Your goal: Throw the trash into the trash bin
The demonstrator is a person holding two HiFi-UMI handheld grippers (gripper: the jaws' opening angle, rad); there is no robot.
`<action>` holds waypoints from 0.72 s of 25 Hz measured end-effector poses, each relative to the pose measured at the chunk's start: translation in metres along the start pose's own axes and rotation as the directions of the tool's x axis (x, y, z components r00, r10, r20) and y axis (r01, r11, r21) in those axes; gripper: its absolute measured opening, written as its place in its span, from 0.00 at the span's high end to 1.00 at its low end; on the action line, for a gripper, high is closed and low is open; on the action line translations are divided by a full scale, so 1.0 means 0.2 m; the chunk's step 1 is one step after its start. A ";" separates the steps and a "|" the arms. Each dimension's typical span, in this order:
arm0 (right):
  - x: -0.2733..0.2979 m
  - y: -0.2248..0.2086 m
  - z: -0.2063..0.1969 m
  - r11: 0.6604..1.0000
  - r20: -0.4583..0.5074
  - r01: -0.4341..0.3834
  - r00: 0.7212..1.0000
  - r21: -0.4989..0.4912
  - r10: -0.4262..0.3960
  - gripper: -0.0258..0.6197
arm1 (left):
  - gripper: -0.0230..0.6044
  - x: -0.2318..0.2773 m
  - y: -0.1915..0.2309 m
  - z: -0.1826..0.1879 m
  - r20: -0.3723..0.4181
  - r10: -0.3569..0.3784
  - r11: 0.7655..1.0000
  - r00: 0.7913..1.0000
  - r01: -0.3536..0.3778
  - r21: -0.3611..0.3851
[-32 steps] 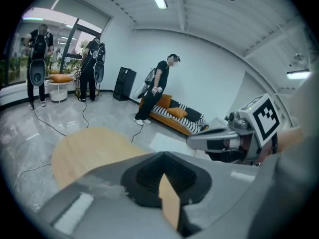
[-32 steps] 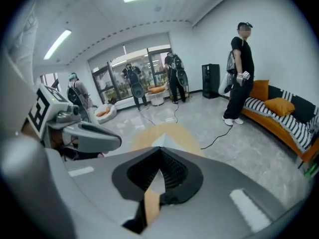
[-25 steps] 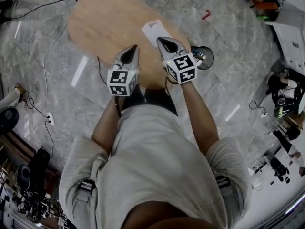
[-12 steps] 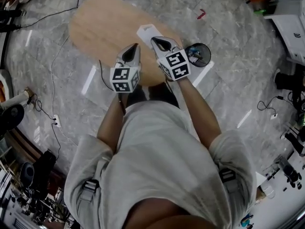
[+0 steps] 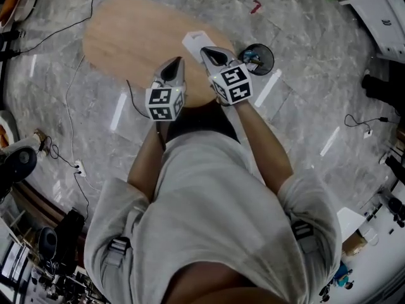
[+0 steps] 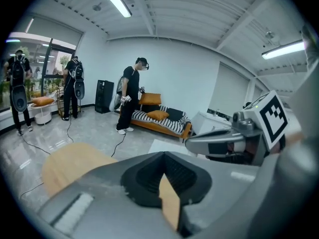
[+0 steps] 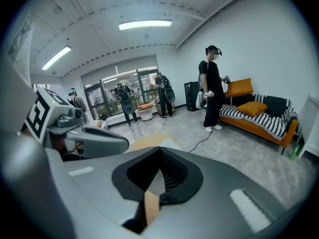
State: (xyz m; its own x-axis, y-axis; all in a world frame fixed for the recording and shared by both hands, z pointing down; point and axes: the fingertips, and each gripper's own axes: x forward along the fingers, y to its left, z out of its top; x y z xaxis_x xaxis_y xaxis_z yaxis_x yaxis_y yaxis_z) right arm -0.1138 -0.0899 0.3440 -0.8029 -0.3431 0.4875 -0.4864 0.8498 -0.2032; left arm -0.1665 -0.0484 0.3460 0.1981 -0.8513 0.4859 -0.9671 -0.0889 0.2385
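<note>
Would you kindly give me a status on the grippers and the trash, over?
Both shut, empty: left gripper, right gripper, above wooden table. The white paper on table, not held. The trash bin on floor beside table. Nothing in the way.

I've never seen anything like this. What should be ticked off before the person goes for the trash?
1. Trash found: white paper lies on the wooden table, near the right gripper. Ok.
2. Trash bin in sight: on the floor by the table's right edge. Ok.
3. Right gripper ready to grab: fingers together, nothing between them. Not ok.
4. Left gripper ready to grab: fingers together, empty. Not ok.
5. Room in the bin: cannot tell.
</note>
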 end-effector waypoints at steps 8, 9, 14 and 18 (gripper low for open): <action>-0.18 -0.02 -0.05 0.991 0.020 0.111 0.993 0.071 -0.113 0.95 | 0.93 -0.02 -0.18 -0.03 -0.024 -0.132 0.990 0.991 0.133 0.049; -0.21 -0.03 -0.06 0.989 0.018 0.125 0.992 0.079 -0.126 0.95 | 0.93 -0.02 -0.20 -0.03 -0.024 -0.144 0.988 0.989 0.145 0.052; -0.32 -0.08 -0.14 0.974 0.009 0.184 0.982 0.132 -0.187 0.95 | 0.93 -0.01 -0.29 -0.03 -0.026 -0.199 0.978 0.980 0.200 0.054; -0.42 -0.19 -0.20 0.963 0.001 0.235 0.972 0.136 -0.237 0.95 | 0.93 0.08 -0.42 -0.08 -0.047 -0.252 0.965 0.967 0.255 0.063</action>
State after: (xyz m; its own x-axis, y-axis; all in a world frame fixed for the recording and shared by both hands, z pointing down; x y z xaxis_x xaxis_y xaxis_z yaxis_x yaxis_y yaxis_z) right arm -0.0141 -0.0767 0.3445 -0.6653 -0.5351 0.5206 -0.7033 0.6832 -0.1964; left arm -0.0790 -0.0475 0.3468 0.4428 -0.7761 0.4491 -0.8928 -0.3354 0.3006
